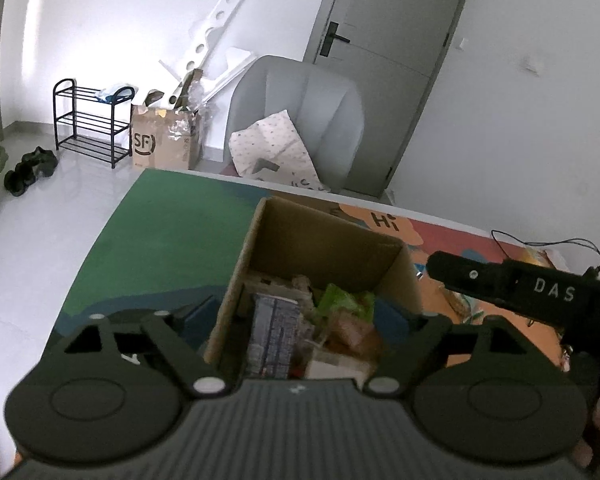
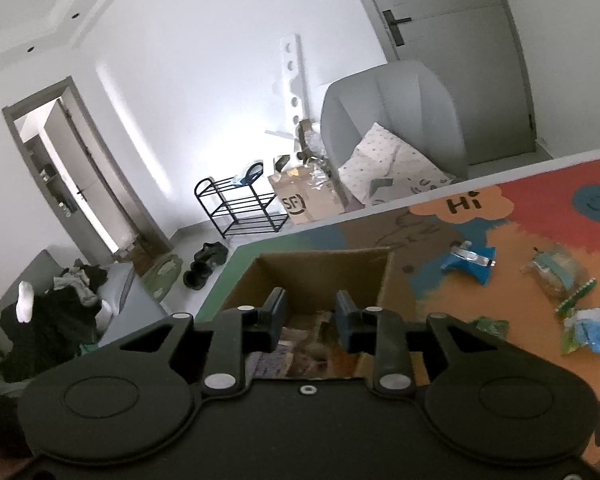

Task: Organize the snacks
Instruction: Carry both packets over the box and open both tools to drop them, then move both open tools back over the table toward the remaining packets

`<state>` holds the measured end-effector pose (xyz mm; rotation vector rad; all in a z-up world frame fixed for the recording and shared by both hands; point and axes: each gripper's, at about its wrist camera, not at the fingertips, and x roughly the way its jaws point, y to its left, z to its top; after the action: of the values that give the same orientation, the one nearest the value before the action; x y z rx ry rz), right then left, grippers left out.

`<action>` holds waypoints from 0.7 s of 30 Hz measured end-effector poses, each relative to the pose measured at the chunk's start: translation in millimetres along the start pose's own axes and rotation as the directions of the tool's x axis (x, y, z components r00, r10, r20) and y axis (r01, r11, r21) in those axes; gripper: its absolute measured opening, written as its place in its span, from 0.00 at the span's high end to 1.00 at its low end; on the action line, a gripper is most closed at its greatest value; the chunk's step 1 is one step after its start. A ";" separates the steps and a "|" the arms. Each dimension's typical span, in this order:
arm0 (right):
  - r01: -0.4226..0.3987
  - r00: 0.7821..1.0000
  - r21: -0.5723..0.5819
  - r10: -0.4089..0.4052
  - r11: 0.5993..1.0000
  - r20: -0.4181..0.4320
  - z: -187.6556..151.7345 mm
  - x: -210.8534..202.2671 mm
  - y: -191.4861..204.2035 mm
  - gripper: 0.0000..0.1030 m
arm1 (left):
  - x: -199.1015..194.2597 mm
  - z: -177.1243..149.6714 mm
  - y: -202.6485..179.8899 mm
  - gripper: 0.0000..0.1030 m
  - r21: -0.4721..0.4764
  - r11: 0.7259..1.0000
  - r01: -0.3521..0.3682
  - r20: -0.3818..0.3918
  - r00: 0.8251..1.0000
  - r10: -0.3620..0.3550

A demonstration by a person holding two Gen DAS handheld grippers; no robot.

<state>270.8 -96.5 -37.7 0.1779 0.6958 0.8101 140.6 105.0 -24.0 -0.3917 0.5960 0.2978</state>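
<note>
A brown cardboard box [image 1: 324,248] sits on a surface [image 1: 172,240] covered in patches of green, blue, orange and red, with a black "Hi" [image 2: 465,203] lettered on a pale orange cloud shape. Inside the box lie a green packet [image 1: 342,300] and a grey-blue printed pack [image 1: 274,334]. On the orange patch are a bright blue wrapper [image 2: 469,264] and a green-and-blue packet [image 2: 586,330]. The black tongs [image 2: 309,312] carry dark blue pads. Behind stand a grey armchair [image 1: 300,108] with a white dotted cushion [image 1: 274,146], and a black rack [image 1: 90,120].
</note>
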 end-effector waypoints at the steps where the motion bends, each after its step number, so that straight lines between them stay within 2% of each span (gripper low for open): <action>1: 0.008 1.000 0.004 -0.008 1.000 0.001 -0.2 -1.5 -1.6 0.71 | 0.1 -0.5 -0.6 0.16 -0.001 1.000 0.000 0.001 1.000 0.000; 7: 0.048 0.999 0.024 -0.048 0.999 0.000 -5.4 -13.5 -15.4 0.71 | 3.4 -4.6 -6.8 0.15 0.000 1.000 0.017 -0.005 1.000 -0.017; 21: 0.139 0.990 0.075 -0.141 0.987 0.024 -12.0 -44.3 -52.6 0.52 | 12.5 -11.1 -47.9 0.15 0.059 0.996 0.072 -0.024 0.997 -0.071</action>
<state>273.6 -165.7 -45.6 0.2043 0.7034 0.6465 163.3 59.8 -26.9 -0.3580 0.6091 0.2069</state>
